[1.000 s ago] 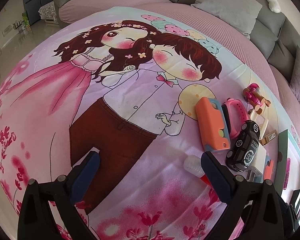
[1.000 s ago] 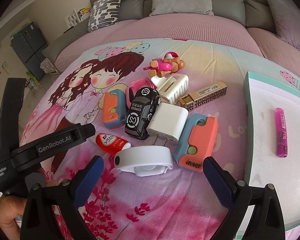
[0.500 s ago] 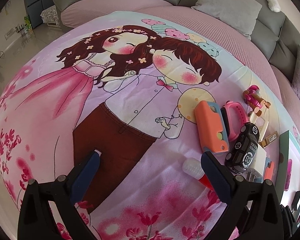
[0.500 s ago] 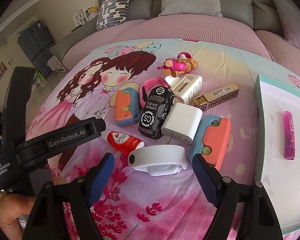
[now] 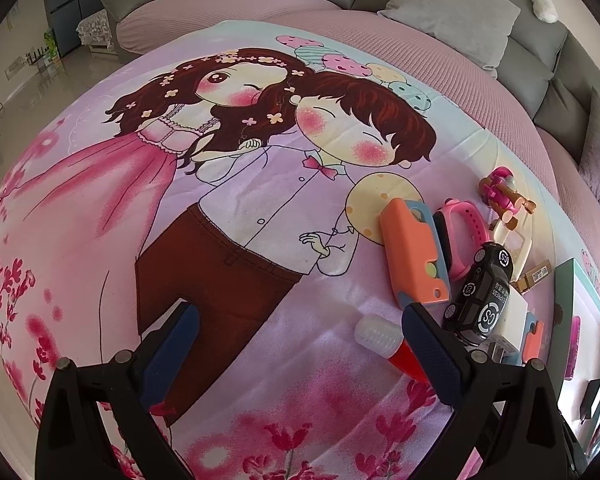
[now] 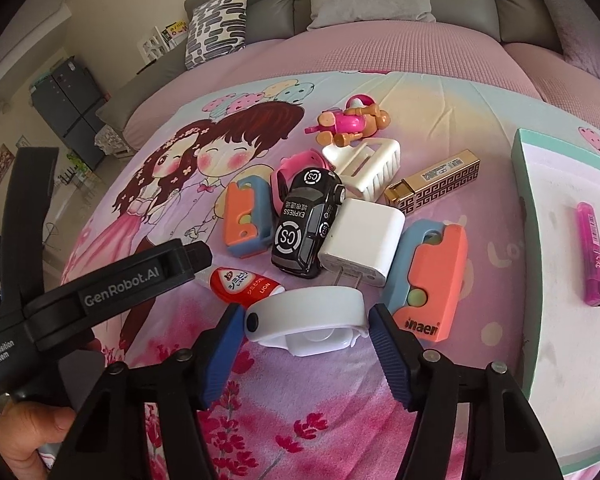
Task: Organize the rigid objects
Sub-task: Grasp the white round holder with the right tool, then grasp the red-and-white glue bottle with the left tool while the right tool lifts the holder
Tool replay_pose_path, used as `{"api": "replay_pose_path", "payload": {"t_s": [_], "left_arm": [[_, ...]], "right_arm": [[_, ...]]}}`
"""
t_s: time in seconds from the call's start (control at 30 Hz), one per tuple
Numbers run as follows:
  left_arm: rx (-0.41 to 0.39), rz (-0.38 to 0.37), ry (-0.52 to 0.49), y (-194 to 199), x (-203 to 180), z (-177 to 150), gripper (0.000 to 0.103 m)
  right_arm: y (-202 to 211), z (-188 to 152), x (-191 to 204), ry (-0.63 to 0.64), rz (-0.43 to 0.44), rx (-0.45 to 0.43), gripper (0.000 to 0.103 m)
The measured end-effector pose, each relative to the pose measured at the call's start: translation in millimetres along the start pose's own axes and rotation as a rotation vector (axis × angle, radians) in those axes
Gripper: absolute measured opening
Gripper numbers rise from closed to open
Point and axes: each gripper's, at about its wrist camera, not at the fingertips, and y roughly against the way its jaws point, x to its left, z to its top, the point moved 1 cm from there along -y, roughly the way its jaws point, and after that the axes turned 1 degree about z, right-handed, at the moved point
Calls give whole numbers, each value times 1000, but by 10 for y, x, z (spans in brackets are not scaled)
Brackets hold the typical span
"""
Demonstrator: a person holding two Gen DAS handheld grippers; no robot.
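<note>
A white wristband (image 6: 308,312) lies on the cartoon blanket, right in front of the pile of small objects. My right gripper (image 6: 306,310) straddles it, its jaws closing. The blue pads (image 6: 224,344) have come up to the band's two ends, and I see no squeeze on it. Behind the band lie a red tube (image 6: 244,284), a black toy car (image 6: 304,224) and a white charger (image 6: 362,240). My left gripper (image 5: 296,312) stands open over bare blanket with nothing between its fingers. The red tube (image 5: 380,340) lies against its right finger.
Two orange-and-blue cases (image 6: 432,276) (image 6: 246,216), a pink watch (image 6: 296,164), a white clip (image 6: 372,168), a gold box (image 6: 432,184) and a pink toy (image 6: 352,122) crowd the pile. A teal-edged tray (image 6: 524,216) on the right holds a pink lighter (image 6: 590,252). Sofa cushions line the back.
The right gripper's jaws have narrowed from wide apart to the ends of the white wristband, and it has come a little closer to it. The left gripper stays open and in place.
</note>
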Motion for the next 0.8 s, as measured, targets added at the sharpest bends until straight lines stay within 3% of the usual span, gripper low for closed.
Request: {"api": "replay_pose_path", "payload": {"t_s": [0.23, 0.53, 0.8], "left_arm": [[5, -38, -12, 4, -49, 2, 101], [31, -93, -39, -24, -119, -8, 101], [66, -135, -256, -44, -485, -141, 101]], "right_arm": [[126, 32, -56, -23, 31, -25, 67], [436, 97, -321, -86, -1, -102, 66], [621, 89, -778, -220, -53, -142, 66]]}}
